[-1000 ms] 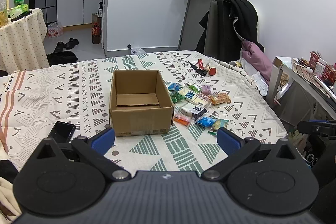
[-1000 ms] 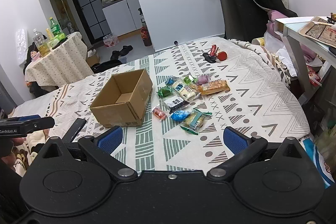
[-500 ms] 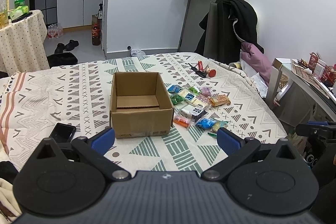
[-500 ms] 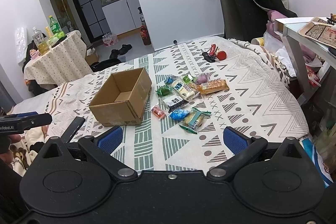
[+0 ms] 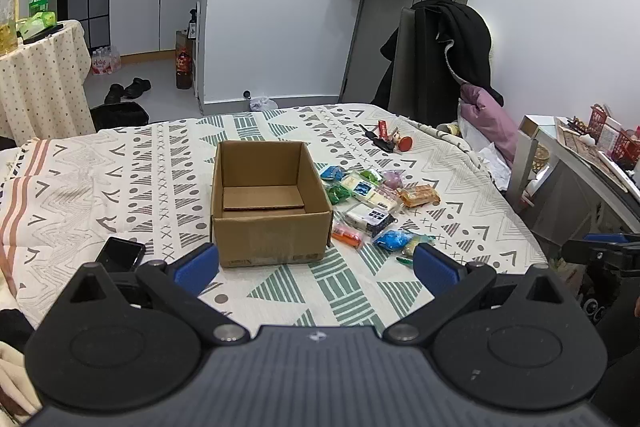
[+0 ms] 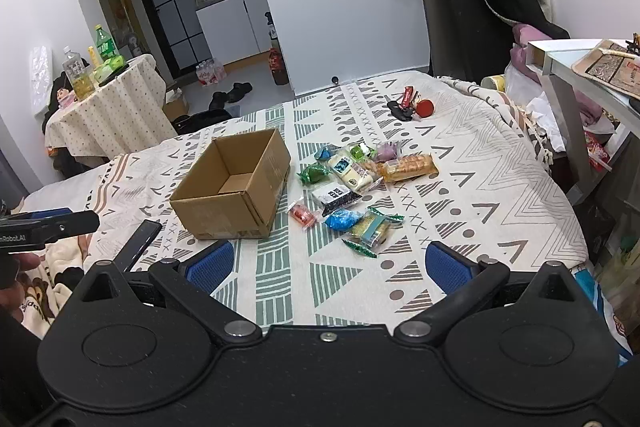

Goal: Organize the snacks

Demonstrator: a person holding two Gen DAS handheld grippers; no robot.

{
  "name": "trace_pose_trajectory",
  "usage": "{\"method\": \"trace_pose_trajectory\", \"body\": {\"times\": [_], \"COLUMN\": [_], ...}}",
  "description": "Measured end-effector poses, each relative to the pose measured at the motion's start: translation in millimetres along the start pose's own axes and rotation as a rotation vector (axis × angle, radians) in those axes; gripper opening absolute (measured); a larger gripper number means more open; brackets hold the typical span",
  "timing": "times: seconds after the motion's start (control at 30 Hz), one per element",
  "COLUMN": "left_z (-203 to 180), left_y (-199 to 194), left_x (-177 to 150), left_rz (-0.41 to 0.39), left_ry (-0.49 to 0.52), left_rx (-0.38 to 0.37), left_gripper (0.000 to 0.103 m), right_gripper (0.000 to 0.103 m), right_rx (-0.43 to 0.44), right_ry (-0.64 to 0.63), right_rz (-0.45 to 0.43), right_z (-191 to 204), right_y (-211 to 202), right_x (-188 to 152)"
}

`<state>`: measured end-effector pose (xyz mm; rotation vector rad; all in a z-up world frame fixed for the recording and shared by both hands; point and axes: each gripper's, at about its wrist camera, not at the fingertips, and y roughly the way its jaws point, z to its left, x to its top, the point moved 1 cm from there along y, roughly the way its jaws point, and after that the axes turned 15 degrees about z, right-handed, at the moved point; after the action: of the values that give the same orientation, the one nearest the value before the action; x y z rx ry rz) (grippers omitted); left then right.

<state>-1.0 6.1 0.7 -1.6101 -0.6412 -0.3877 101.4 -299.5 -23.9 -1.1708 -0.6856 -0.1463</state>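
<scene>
Bed (image 5: 120, 187): carries all items. Cardboard box (image 5: 270, 203): empty, just ahead of the left claw (image 5: 316, 263). Snack packets (image 6: 352, 187): loose cluster ahead of the right claw (image 6: 330, 265), beside the box. Both claws: spread wide, holding nothing.

A black smartphone (image 5: 120, 254) lies flat on the white bedspread with grey and green geometric patterns (image 5: 120, 179), near its front-left part. Up toward the far right of the bedspread sits a small cluster of black keys with a red tag and a round red charm (image 6: 410, 105). Beyond the bed, a grey chair draped with a black coat (image 5: 448, 59) stands by the wall. On the left, a round table under a cream dotted cloth (image 6: 108, 107) carries a green plastic bottle (image 6: 103, 42) and a clear bottle of yellow liquid (image 6: 76, 75). Dark shoes (image 5: 128, 89) rest on the grey floor.
</scene>
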Motion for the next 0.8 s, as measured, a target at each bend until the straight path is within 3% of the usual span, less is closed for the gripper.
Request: {"method": "trace_pose_trajectory", "body": {"times": [0.47,0.8], "left_z": [0,-10], "left_y": [31,76], "left_x": [21,34], "left_rz": [0.013,0.037], "left_ry": [0.014,0.054], "left_rx": [-0.015,-0.057], "left_gripper": [0.102,0.099], "right_gripper": [0.103,0.102], "right_rx": [0.009,0.009], "right_ry": [-0.002,-0.003], "right_rz": [0.028,0.053], "right_z": [-2,-15], "right_y": [24,57], "right_x": [17,25]}}
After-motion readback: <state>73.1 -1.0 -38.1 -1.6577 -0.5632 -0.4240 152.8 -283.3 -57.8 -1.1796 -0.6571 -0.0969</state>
